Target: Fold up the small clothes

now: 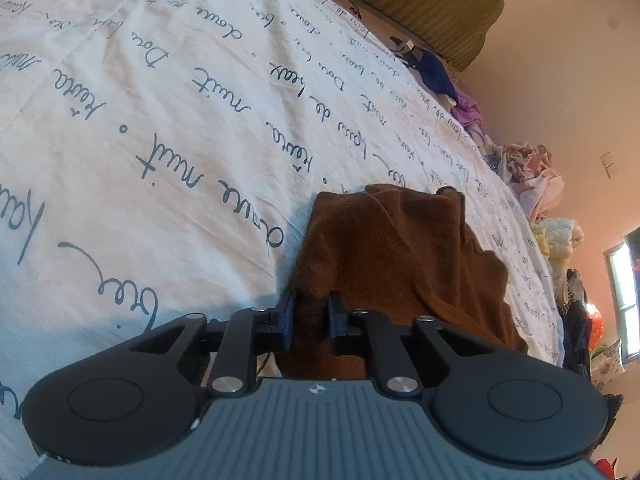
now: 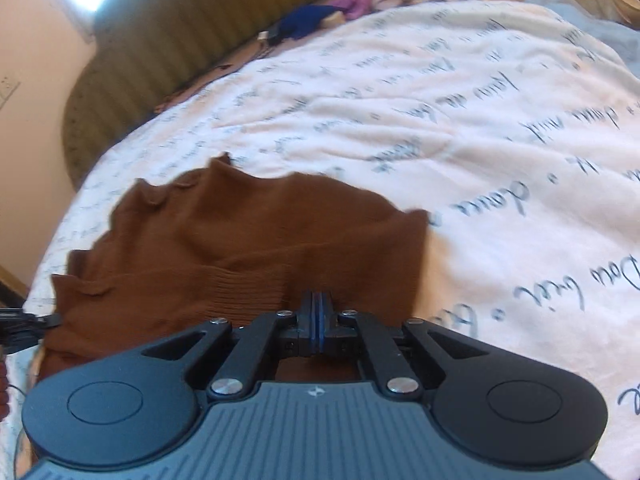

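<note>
A small brown knit garment (image 1: pixel 400 248) lies on a white bedspread (image 1: pixel 160 120) printed with dark handwriting. In the left wrist view my left gripper (image 1: pixel 311 312) has its blue-padded jaws shut on a bunched fold of the brown garment. In the right wrist view the garment (image 2: pixel 240 232) is spread with a ribbed hem near my right gripper (image 2: pixel 319 304), whose jaws are pressed together on the garment's near edge. The other gripper's black tip (image 2: pixel 28 320) shows at the garment's left corner.
A green ribbed headboard cushion (image 2: pixel 168 36) runs along the far side of the white bedspread (image 2: pixel 480 140). Blue and purple clothes (image 2: pixel 320 16) lie beside it. A pile of mixed pale clothes (image 1: pixel 536 184) sits along the bed's far edge, by a peach wall and window (image 1: pixel 622 300).
</note>
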Demonstrator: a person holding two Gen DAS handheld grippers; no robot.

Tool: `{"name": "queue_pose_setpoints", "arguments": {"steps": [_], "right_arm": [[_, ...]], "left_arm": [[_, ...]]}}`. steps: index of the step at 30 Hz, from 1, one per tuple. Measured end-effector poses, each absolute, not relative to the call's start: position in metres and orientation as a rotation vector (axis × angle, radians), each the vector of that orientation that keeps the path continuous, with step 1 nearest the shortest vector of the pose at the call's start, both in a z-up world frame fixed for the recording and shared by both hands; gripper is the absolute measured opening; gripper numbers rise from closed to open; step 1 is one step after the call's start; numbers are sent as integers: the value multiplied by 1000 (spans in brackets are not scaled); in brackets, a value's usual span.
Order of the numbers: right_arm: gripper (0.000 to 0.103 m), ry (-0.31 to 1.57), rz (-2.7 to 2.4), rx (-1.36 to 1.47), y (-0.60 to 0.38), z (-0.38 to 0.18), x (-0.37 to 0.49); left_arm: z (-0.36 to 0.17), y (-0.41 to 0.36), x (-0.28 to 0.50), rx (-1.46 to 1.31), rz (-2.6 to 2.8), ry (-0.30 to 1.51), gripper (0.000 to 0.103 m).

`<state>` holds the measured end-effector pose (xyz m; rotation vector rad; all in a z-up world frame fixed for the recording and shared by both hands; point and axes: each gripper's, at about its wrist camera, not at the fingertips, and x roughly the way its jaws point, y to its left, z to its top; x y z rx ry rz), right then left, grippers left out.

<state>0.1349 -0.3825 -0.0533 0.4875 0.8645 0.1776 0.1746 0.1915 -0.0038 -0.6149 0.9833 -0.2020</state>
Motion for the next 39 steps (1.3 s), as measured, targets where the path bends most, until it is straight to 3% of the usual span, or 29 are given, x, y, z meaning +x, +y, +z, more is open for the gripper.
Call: {"name": "queue_pose_setpoints", "arguments": {"steps": [1,2,3,12,14,19,20,22,24,26,32,34,35,39], "right_arm": [[0,851,194,523,-387,-54,132],[1,838,221,562,-391,-53,130],[3,849,256,608,-393,-52,129],[7,904,280,683,-382,-58,139],[7,910,258,715,-385,-63,142],[13,925,266,783,-394,-67,139],[17,925,264,780,-395,-65,137],[43,911,279,784,-394,-62,138],[88,897,312,785,-390,-54,139],[97,885,273,723,-384,-45,139],[96,921,301,617,-360,-47,147],[54,907,323,621,-354,-47,147],[2,934,325,629,-351,-50,150],[5,922,400,597,-336,-42,151]], "left_arm": [[0,190,173,-587,-221,986,53],[4,189,169,-575,-228,961,72],[7,190,166,-578,-224,930,77],[2,187,182,-673,-259,941,83],[-3,182,190,-689,-260,966,96],[-7,180,193,-712,-255,975,101],[-7,180,193,-707,-260,976,101],[-7,181,192,-703,-267,980,101],[-7,183,189,-718,-264,981,101],[-7,185,189,-721,-268,980,101],[-8,181,195,-723,-257,986,102],[-8,180,198,-721,-252,999,102],[-7,180,199,-728,-249,1006,102],[-8,189,200,-788,-243,1017,102]]}}
